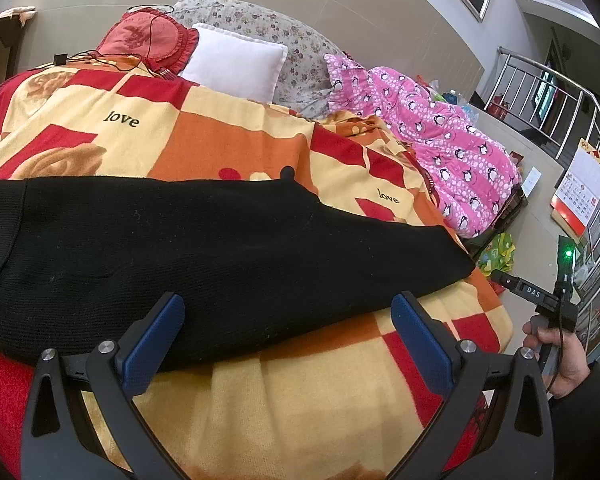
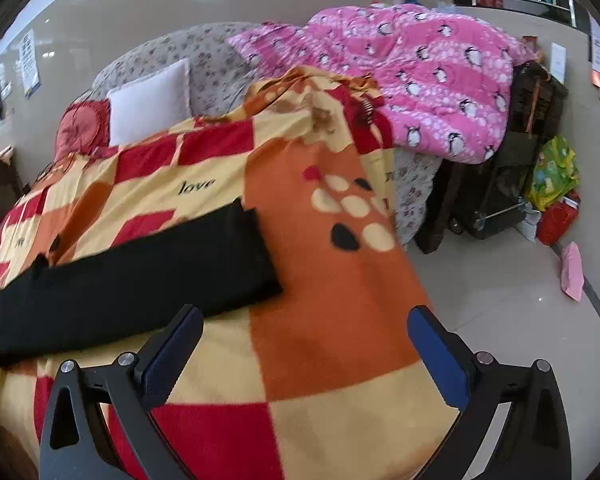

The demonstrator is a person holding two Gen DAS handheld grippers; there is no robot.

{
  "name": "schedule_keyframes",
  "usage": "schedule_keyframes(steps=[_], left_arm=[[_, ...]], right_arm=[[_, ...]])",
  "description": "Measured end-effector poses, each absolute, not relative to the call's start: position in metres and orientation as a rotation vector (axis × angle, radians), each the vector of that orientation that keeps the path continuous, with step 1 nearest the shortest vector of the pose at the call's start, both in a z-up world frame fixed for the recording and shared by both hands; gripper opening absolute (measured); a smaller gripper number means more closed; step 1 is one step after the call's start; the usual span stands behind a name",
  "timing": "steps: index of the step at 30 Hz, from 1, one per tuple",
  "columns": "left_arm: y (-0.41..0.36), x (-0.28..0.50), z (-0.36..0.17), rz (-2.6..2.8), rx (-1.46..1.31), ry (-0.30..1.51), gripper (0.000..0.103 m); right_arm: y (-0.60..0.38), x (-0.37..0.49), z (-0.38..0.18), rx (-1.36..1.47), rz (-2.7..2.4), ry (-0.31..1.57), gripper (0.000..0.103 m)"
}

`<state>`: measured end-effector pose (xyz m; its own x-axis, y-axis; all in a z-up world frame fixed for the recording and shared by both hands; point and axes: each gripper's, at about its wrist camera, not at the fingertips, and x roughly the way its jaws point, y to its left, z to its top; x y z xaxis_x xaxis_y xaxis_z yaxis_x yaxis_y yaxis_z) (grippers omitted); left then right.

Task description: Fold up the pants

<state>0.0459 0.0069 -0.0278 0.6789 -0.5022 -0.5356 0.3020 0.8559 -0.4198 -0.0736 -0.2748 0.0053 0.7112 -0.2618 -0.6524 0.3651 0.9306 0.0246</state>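
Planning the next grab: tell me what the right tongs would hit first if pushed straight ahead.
Probably the patterned blanket, just right of the black pants' end. The right tongs are open and empty; depth is uncertain.

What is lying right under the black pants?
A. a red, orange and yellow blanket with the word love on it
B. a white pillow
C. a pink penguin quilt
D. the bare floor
A: the black pants lie flat on the checked blanket, while the penguin quilt and the white pillow sit farther back, apart from them.
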Motion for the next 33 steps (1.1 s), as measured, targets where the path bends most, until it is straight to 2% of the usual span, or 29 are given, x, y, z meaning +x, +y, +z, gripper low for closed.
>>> schedule_keyframes(steps=[5,7,9,14,21,33], left_arm=[[0.007,0.046,-0.028,-0.46,-0.311,0.688,0.103],[0.007,0.046,-0.028,-0.46,-0.311,0.689,0.103],[0.007,0.046,-0.028,-0.458,-0.308,0.689,0.103],[0.007,0.047,-0.03,-0.455,-0.303,0.69,0.103],[0.007,0.047,-0.032,-0.454,-0.302,0.692,0.103],[0.007,0.048,-0.032,-0.454,-0.305,0.694,0.103]], right_arm=[[-0.272,-0.075,0.017,0.24,-0.299,0.682,0.101],[-0.285,-0.07,0.015,0.399,-0.228,0.71,0.096],[-0.304,-0.064,0.004,0.647,-0.124,0.736,0.084],[-0.325,-0.059,-0.016,0.993,-0.016,0.706,0.083],[-0.339,-0.034,-0.033,1.065,-0.099,0.773,0.084],[-0.346,-0.015,-0.039,1.06,0.001,0.74,0.083]])
